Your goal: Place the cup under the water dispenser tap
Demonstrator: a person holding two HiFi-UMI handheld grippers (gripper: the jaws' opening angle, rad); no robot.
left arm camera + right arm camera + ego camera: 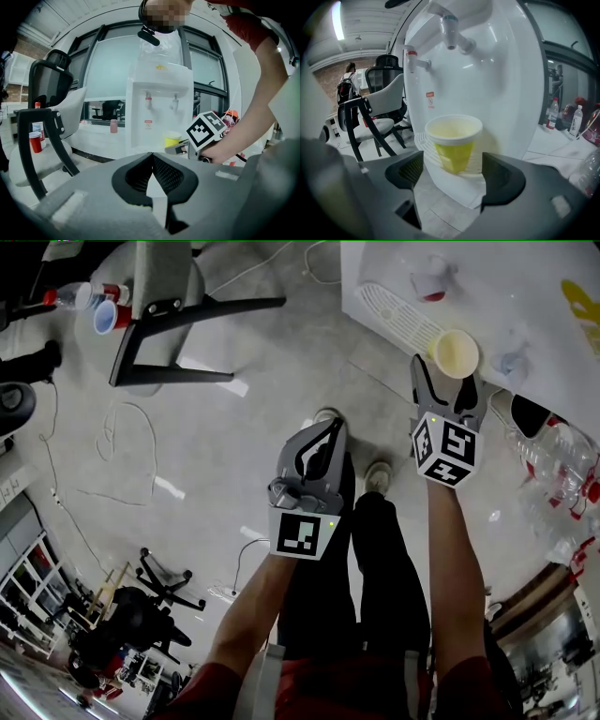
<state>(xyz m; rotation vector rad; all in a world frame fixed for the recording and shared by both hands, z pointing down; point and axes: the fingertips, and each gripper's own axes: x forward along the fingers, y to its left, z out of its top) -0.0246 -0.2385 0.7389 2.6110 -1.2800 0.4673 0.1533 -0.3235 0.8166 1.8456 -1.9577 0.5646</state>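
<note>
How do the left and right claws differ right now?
Left claw is shut and empty; right claw stands wide open. Left claw hangs back from the dispenser; right claw faces the yellow cup on its drip tray, pads clear of it. Each carries a marker cube.

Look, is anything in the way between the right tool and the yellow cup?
No, nothing visible. The cup stands on the drip tray straight ahead of the open right tool, with only a bare gap between them.

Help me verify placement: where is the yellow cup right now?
In the right gripper view's centre, the yellow cup stands on the drip tray roughly under the blue tap, just ahead of the open right gripper, untouched.
</note>
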